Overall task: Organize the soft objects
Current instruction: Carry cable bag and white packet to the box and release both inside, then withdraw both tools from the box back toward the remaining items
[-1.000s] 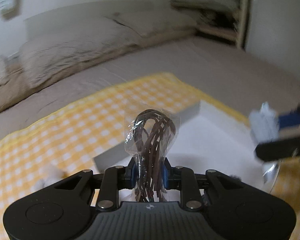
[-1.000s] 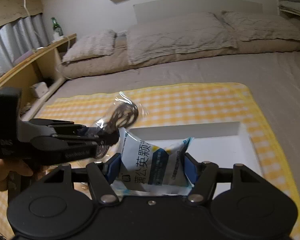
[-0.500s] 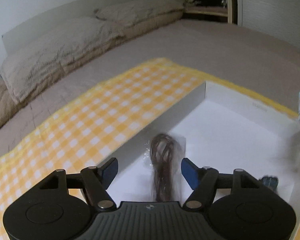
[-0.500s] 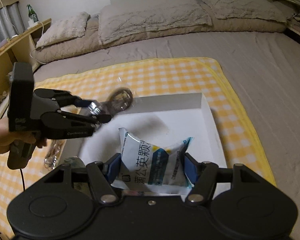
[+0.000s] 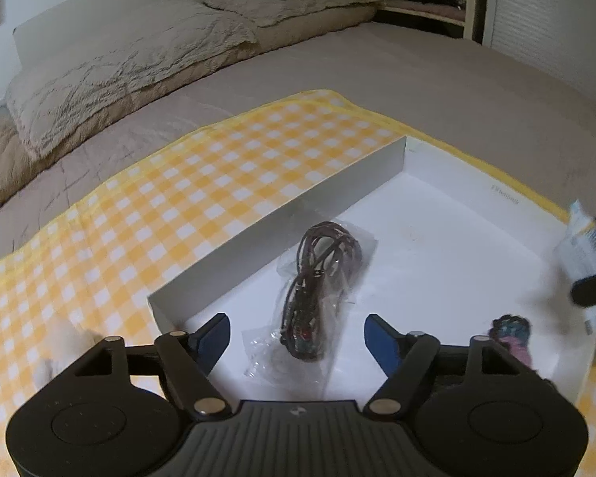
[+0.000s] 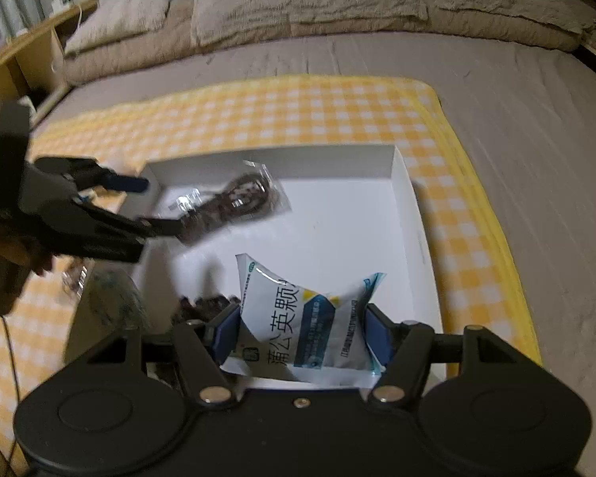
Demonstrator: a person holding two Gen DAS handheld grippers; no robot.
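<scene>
A clear bag of coiled brown cable (image 5: 322, 290) lies flat on the floor of the white box (image 5: 282, 214), near its left wall. My left gripper (image 5: 298, 334) hangs just above the bag's near end, jaws still opening, pads clear of the bag. The right wrist view shows that bag (image 6: 238, 198) by my left gripper (image 6: 157, 206). My right gripper (image 6: 302, 338) is shut on a blue and white sachet (image 6: 302, 318) printed with characters, held over the near part of the box (image 6: 409, 198). A small dark patterned piece (image 5: 510, 332) lies in the box's near corner.
The box sits on a yellow checked cloth (image 6: 337, 111) spread over a grey-brown bed (image 6: 516, 91) with pillows (image 6: 306, 0) at the head. A wooden shelf (image 6: 28, 43) with a bottle stands left. A fluffy white thing (image 5: 59, 346) lies on the cloth beside the box.
My left gripper opened and let go of the cable bag, which dropped into the box. Both grippers sank toward the box; the right kept hold of the sachet.
</scene>
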